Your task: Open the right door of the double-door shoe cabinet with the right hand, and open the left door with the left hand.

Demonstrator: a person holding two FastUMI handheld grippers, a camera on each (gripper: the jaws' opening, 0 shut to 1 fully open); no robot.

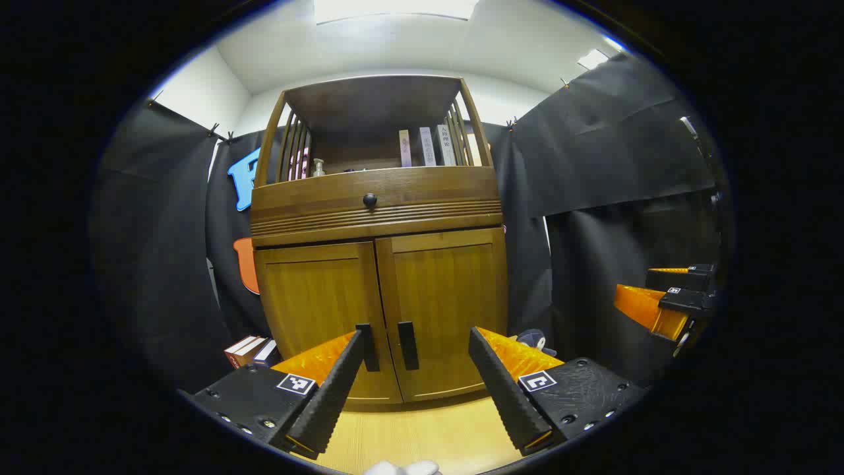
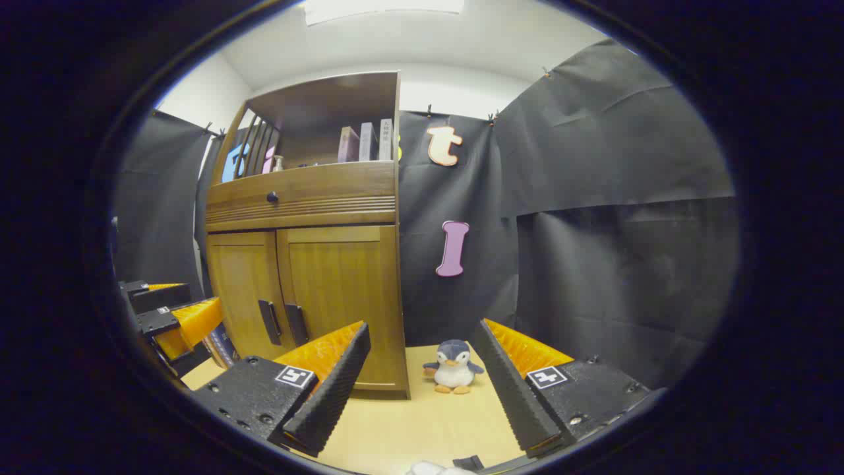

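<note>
A wooden shoe cabinet (image 1: 379,198) stands straight ahead in the left gripper view, with both lower doors closed. The left door (image 1: 320,310) and the right door (image 1: 452,300) each carry a dark vertical handle, the left handle (image 1: 368,348) and the right handle (image 1: 407,345) side by side at the middle seam. My left gripper (image 1: 417,379) is open, a short way in front of the handles, touching nothing. The right gripper (image 1: 666,297) shows at the far right. In the right gripper view the cabinet (image 2: 310,264) stands left of my open right gripper (image 2: 422,382), with the right door (image 2: 339,290) closed.
A drawer with a round knob (image 1: 369,199) sits above the doors, and books (image 1: 427,146) stand on the open shelf. A plush penguin (image 2: 453,367) sits on the floor right of the cabinet. Several books (image 1: 249,351) lie at the cabinet's left foot. Black cloth walls surround the booth.
</note>
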